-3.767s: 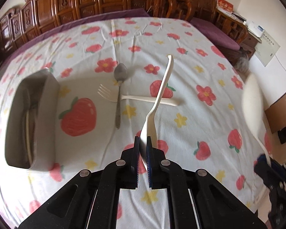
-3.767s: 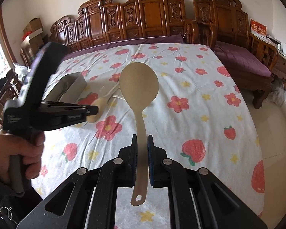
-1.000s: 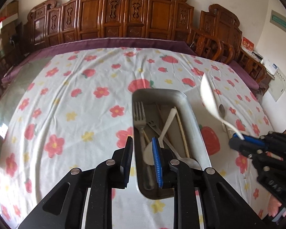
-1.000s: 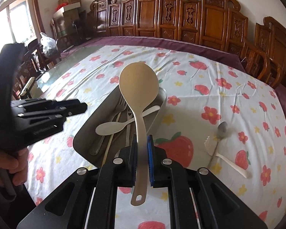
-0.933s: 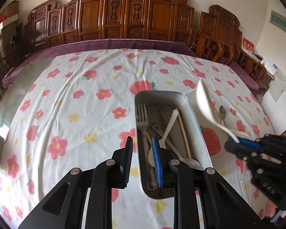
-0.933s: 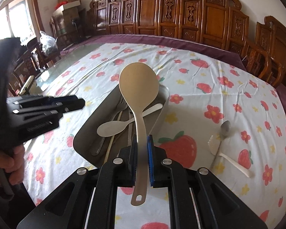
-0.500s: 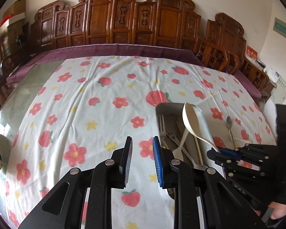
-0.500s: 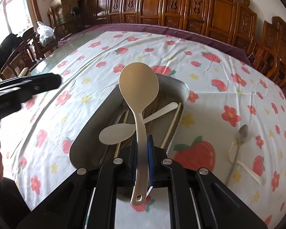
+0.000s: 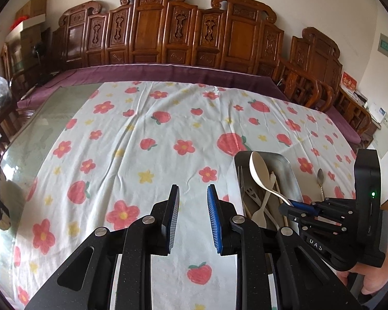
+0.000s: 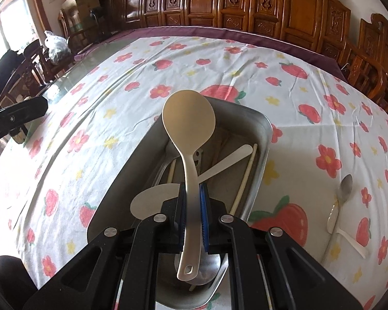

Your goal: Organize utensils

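My right gripper is shut on the handle of a beige serving spoon and holds it over the metal tray. The tray holds a white plastic spoon, a fork, chopsticks and other utensils. In the left wrist view the right gripper holds the beige spoon over the tray. My left gripper is open and empty over the cloth, left of the tray.
A metal spoon and a white plastic fork lie on the flowered tablecloth right of the tray. Carved wooden chairs line the far side. Bare glass tabletop shows at the left.
My left gripper has let go of the white spoon into the tray, opened, and drawn back to the left. My right gripper has brought the beige spoon lower over the tray.
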`<state>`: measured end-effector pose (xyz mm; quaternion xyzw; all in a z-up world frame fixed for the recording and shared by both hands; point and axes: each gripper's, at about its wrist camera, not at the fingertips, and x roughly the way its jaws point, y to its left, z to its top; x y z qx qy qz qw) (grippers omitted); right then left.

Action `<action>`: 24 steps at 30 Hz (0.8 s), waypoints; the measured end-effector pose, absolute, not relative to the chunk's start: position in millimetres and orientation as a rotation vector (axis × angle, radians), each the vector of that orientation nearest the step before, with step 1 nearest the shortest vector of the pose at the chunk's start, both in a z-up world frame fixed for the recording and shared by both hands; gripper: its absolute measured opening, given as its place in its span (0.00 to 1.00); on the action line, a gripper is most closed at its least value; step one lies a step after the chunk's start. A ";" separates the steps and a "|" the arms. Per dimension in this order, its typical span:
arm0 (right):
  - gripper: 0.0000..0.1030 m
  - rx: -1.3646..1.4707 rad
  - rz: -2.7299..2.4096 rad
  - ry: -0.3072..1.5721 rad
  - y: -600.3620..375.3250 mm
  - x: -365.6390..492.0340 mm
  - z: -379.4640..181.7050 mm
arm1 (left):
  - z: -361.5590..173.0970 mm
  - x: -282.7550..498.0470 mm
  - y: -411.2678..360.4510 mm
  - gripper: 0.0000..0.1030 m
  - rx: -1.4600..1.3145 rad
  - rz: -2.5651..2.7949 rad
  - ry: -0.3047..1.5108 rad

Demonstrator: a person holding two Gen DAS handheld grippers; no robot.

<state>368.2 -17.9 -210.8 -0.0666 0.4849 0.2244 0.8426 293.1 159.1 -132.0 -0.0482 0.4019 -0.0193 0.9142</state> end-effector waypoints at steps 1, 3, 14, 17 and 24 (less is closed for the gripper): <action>0.12 -0.137 0.482 1.021 -17.9 367.8 -210.0 | -131.9 292.9 158.2 0.21 -0.097 -0.042 0.826; 0.13 -0.134 0.491 1.006 -18.9 365.8 -207.3 | -131.0 292.7 157.3 0.23 -0.092 -0.044 0.823; 0.20 -0.058 0.507 0.920 -75.5 348.4 -170.8 | -130.3 290.2 131.7 0.36 -0.059 -0.087 0.813; 0.20 -0.069 0.472 0.897 -106.6 342.2 -159.9 | -132.3 288.0 117.4 0.49 -0.037 -0.115 0.809; 0.20 -0.079 0.363 0.906 -181.4 330.7 -159.3 | -136.5 285.3 96.4 0.55 -0.023 -0.161 0.817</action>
